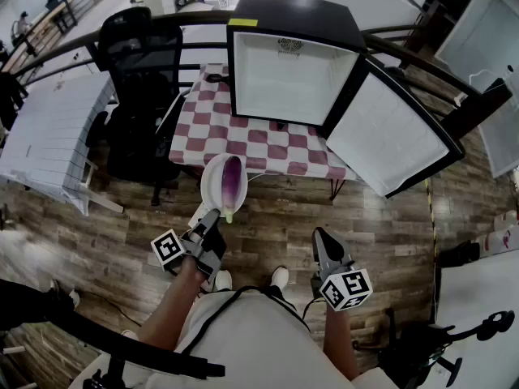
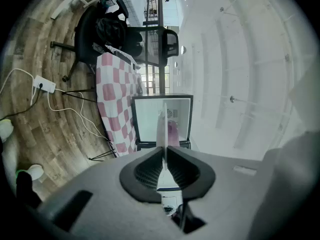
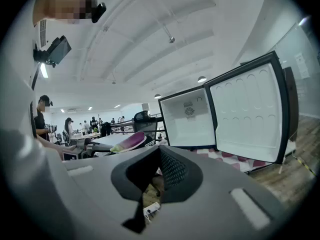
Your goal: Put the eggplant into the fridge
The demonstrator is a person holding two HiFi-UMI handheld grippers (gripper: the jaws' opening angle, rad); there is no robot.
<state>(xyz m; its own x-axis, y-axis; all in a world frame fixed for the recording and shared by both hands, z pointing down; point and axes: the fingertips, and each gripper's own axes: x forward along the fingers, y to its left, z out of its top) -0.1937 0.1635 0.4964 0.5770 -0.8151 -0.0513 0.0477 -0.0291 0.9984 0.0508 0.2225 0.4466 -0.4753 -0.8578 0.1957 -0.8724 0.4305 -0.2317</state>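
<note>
A purple eggplant (image 1: 233, 181) lies on a white plate (image 1: 212, 186), and my left gripper (image 1: 215, 215) is shut on the plate's near rim, holding it in front of the table. In the left gripper view the plate (image 2: 163, 129) shows edge-on between the pads, with the eggplant (image 2: 173, 133) to its right. The small black fridge (image 1: 292, 14) stands on the checkered table (image 1: 211, 128). Its door (image 1: 389, 136) is swung wide open to the right and the white inside is bare. My right gripper (image 1: 321, 237) hangs lower right, shut with nothing in it, apart from the plate.
A black office chair (image 1: 138, 63) stands left of the table, beside a white table (image 1: 49, 128). A power strip (image 2: 45, 85) with cables lies on the wooden floor. A dark railing (image 1: 73, 43) runs behind the fridge. The open door (image 3: 245, 114) juts out on the right.
</note>
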